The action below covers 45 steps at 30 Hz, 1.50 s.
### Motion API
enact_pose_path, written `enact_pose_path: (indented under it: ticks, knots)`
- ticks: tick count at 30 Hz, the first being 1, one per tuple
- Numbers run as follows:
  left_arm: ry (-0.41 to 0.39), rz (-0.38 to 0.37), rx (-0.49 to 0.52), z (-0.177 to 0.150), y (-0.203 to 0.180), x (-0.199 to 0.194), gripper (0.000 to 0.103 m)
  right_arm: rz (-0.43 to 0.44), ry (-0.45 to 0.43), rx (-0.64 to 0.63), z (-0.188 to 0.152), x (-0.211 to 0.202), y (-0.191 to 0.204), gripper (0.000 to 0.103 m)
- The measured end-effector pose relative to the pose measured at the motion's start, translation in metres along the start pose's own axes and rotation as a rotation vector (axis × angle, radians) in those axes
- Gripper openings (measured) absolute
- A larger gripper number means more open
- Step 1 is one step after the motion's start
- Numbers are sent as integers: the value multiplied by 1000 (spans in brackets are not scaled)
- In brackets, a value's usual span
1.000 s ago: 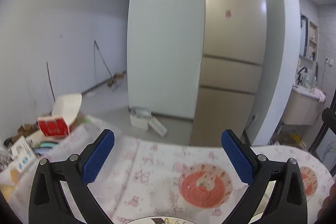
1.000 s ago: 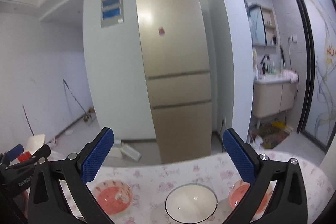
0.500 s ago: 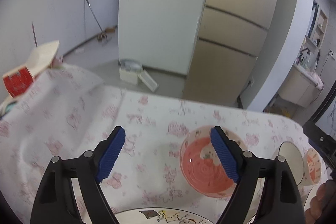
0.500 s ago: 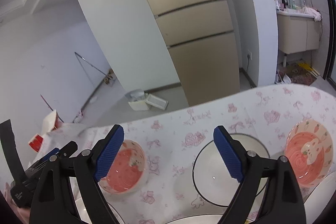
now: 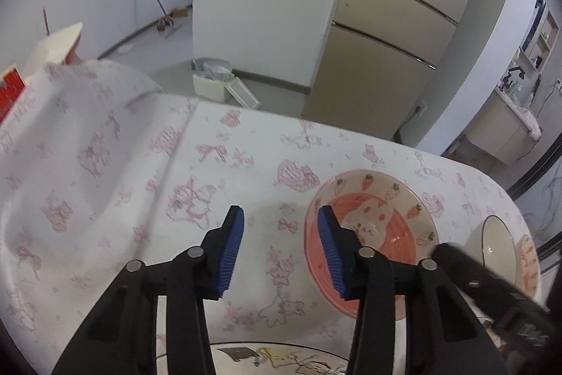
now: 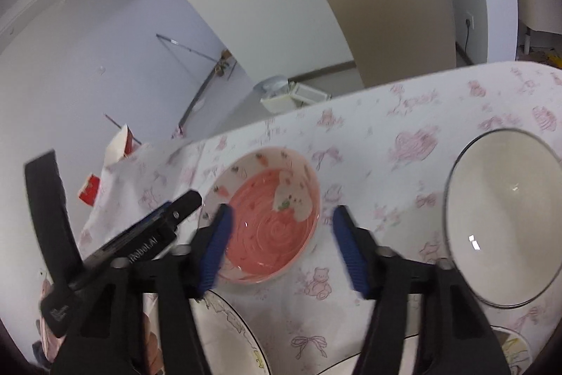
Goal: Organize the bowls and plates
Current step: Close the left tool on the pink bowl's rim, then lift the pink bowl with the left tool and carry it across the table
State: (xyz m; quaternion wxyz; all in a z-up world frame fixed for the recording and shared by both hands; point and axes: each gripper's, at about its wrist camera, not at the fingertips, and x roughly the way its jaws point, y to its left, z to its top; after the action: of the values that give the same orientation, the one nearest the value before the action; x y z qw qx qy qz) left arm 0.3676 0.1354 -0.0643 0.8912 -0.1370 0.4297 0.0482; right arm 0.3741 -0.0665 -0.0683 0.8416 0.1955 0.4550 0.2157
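Observation:
A pink strawberry bowl (image 5: 383,217) sits on the flowered tablecloth (image 5: 123,164); it also shows in the right wrist view (image 6: 270,217). My left gripper (image 5: 281,252) is open and empty, its right finger over the bowl's left rim. My right gripper (image 6: 281,245) is open and empty, its fingers on either side of the bowl from the near side. A white bowl (image 6: 502,217) stands to the right, also in the left wrist view (image 5: 498,245). A second pink bowl (image 5: 528,262) lies beyond it. A cartoon plate (image 5: 281,361) lies under the left gripper.
More white plates (image 6: 228,336) lie at the table's near edge. A red and white carton (image 5: 21,72) stands at the table's far left. A fridge (image 5: 397,34) and a white wall stand behind the table.
Both grippers have tilted down and moved toward the pink bowl. Both jaws have narrowed from wide open. The left gripper now shows in the right wrist view beside the bowl.

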Motion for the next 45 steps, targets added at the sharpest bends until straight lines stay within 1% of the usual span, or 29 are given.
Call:
enact_pose_path:
  ticks: [3,4,6,8,10,11,13,17,22,25,27,29,35,38,42,45]
  knots:
    - [40,-38,15,-3,-6,6,43,3,34,27,-5,11,-6,34]
    - [51,-39,28,-5,-9,8,43,-10,31,13,-6,14,-5,31]
    - [60,-21,52,-7,-15,12,43,-38,29,-31,-7,16,-1,28]
    - [68,-10,65,-9,-18,15,42,-33,41,-20,-7,19,-3,27]
    - [90,-17,57,-10,-19,18,29,-17,64,11,-7,24,-8,27]
    - [104,-14,47,-11,-18,19,18,-14,80,22,-8,28,-10,27]
    - [125,-36,33,-12,-16,20,16,2,83,48,-10,30,-14,26]
    - [153,-35,21,-12,-17,22,15,-13,97,34,-11,29,-10,25]
    - [208,-21,52,-19,-23,30,13,-28,134,42,-12,35,-11,18]
    - [192,1,111,-22,-33,25,13,-77,125,20,-16,35,-10,13]
    - [179,16,130,-23,-37,23,13,-93,116,31,-18,34,-12,12]
    - [177,24,134,-24,-39,22,13,-90,117,29,-17,34,-14,12]
    - [208,-2,81,-23,-36,24,13,-59,116,56,-15,35,-19,11]
    - [213,-11,70,-23,-34,24,13,-65,110,50,-15,35,-18,11]
    - [207,5,106,-23,-37,24,13,-73,114,21,-16,35,-14,11]
    - [213,5,98,-23,-39,24,13,-53,119,39,-15,36,-18,11]
